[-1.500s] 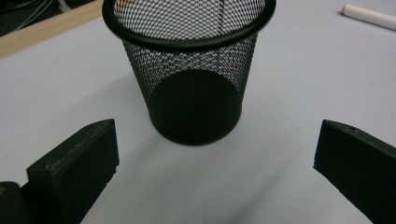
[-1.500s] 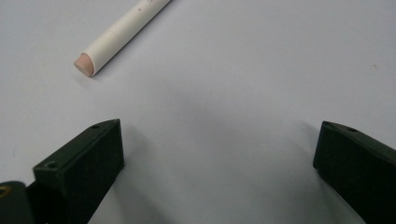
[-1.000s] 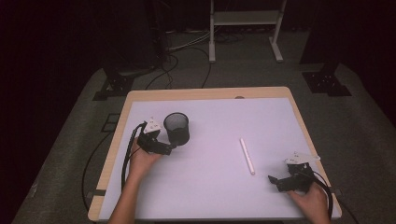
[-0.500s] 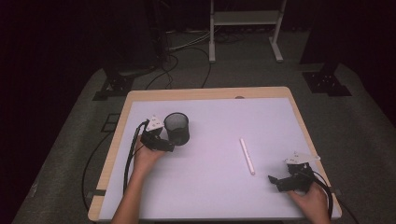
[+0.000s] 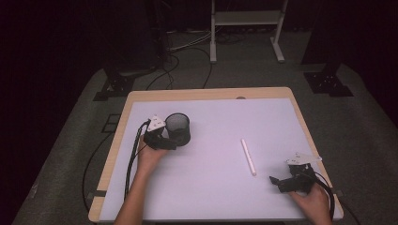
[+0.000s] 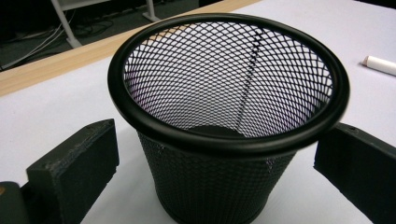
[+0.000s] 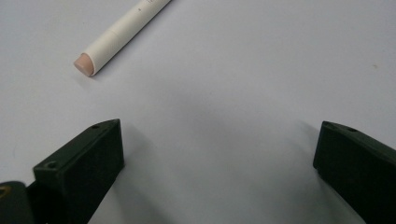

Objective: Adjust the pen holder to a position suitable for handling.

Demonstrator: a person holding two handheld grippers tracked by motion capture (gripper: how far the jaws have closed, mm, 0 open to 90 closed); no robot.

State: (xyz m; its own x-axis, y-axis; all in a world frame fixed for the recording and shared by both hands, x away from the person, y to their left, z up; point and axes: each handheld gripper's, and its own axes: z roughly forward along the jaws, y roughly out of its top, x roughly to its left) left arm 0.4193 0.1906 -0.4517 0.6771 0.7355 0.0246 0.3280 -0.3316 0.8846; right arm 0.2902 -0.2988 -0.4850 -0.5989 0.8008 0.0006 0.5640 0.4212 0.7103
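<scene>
A black mesh cup stands upright on the white table top at the left. My left gripper is open right beside it. In the left gripper view the mesh cup sits between the two wide-apart jaws, and the cup looks empty. A white marker lies flat right of the middle. My right gripper is open near the front right, just short of the marker's near end. In the right gripper view the marker lies ahead at the upper left, outside the jaws.
The white table top has a wooden rim. Cables trail from the left gripper over the left edge. Behind the table are a white stand and floor cables in the dark.
My left gripper has moved slightly toward the cup, so the cup now sits between its jaws. The right gripper has barely moved.
</scene>
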